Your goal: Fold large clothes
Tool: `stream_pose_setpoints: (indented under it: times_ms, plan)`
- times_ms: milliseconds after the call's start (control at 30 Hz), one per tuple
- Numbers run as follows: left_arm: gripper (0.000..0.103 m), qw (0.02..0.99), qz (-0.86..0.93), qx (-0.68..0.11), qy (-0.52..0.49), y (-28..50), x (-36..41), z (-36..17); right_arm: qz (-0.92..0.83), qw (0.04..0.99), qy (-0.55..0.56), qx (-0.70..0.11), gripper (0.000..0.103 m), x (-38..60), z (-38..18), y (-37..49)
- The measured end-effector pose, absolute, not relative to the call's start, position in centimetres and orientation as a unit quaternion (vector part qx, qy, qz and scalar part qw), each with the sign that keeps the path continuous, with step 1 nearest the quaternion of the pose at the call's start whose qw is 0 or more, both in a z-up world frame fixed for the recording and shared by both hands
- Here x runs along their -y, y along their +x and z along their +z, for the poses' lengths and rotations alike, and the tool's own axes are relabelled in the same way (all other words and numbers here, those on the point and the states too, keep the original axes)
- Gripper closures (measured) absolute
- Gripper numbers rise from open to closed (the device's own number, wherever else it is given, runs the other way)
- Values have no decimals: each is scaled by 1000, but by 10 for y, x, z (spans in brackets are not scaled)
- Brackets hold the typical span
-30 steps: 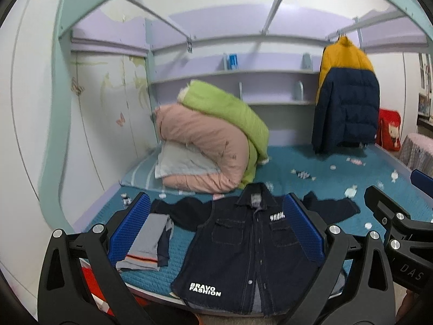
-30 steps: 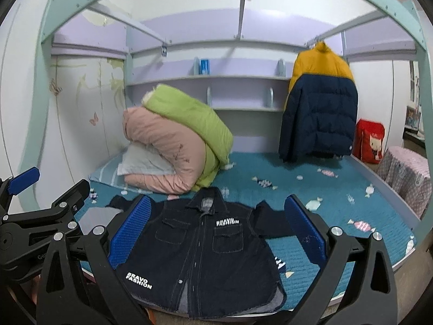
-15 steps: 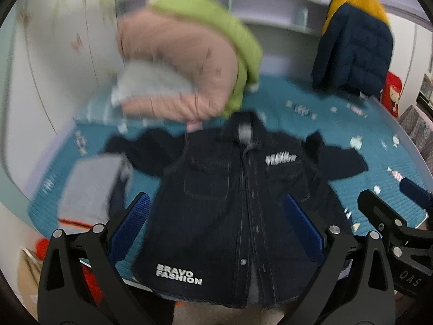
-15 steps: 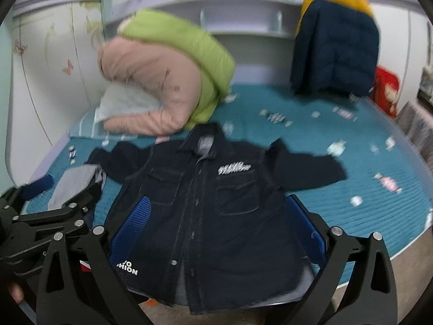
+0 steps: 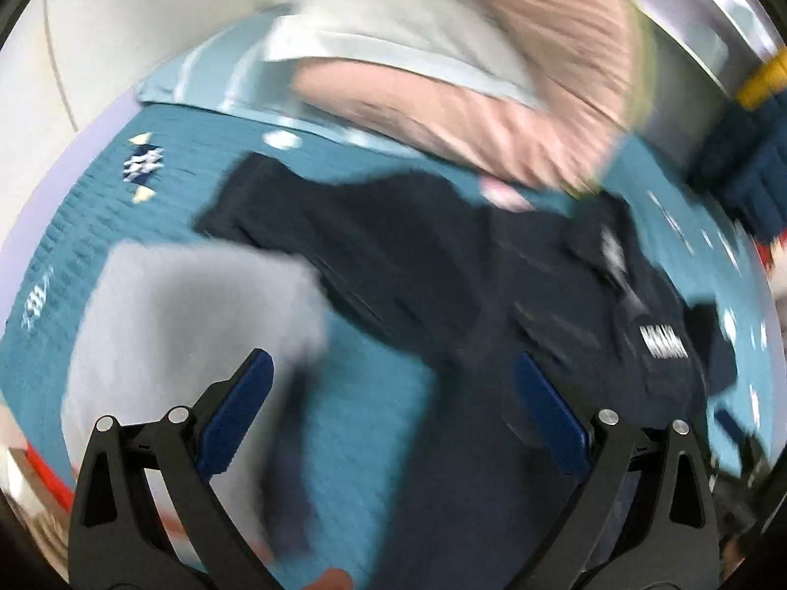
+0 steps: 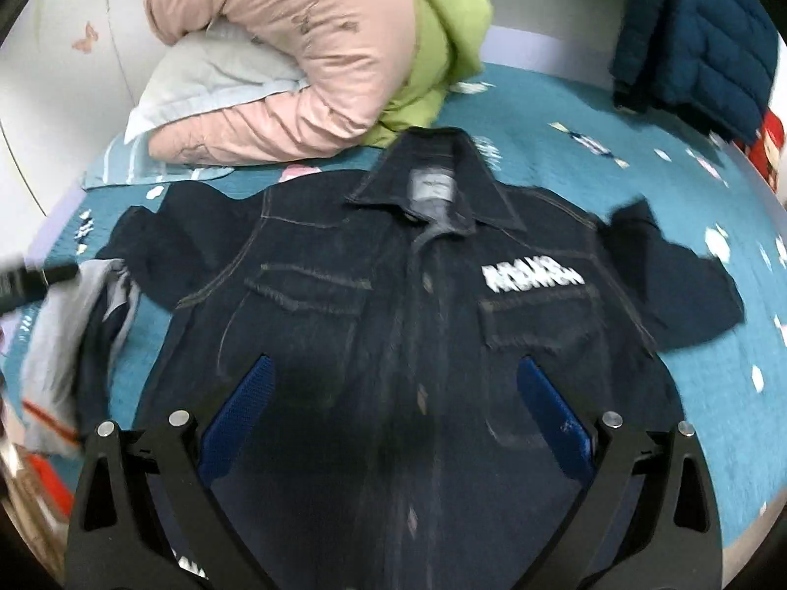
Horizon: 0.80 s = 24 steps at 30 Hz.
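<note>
A teal quilted bed (image 6: 565, 98) is filling both views, carrying everything in sight. Nearest the lens, the right gripper (image 6: 393, 398) is hanging with its jaws spread wide and empty over the lower middle of a dark denim jacket (image 6: 393, 295), which is lying face up and buttoned, its long axis running from the bottom of the frame up to the collar at upper centre. The sleeves are stretching out toward the left and right edges. The left gripper (image 5: 393, 393), jaws likewise wide and holding nothing, is hovering over bare bed between the jacket body at the lower right and a folded grey garment (image 5: 187, 324) at the left; that view is blurred. It looks nearer the jacket's left-frame sleeve, so that sleeve is probably its first grasp, with the grey garment crowding it. Farther back, a pink and green duvet roll (image 6: 305, 49) is sitting on a pale pillow (image 6: 206, 73), and a navy puffer coat (image 6: 698, 34) is hanging at the upper right.
</note>
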<state>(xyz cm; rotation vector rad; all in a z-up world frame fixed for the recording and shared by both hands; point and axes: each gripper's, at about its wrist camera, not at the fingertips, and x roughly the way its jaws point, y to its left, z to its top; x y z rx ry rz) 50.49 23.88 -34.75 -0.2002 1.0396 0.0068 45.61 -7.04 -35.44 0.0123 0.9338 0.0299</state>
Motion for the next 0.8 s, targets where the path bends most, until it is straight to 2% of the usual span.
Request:
stream_pose_setpoints:
  times_ms: [167, 367, 567, 633, 667, 800]
  plan:
    - [5, 822, 73, -543, -154, 591, -336, -387, 32, 891, -11, -452, 8, 43, -386, 498]
    - [5, 756, 104, -586, -272, 644, -395, -439, 50, 893, -18, -447, 8, 24, -403, 525]
    - [8, 743, 135, -605, -253, 667, -411, -460, 59, 896, -1, -440, 8, 21, -407, 543]
    - [36, 753, 142, -600, -231, 668, -408, -456, 62, 895, 6, -442, 8, 20, -408, 548]
    - [38, 754, 142, -603, -219, 670, -406, -456, 64, 895, 11, -442, 8, 19, -409, 550]
    - [75, 778, 120, -590, -178, 673, -401, -447, 79, 896, 25, -436, 8, 14, -408, 559]
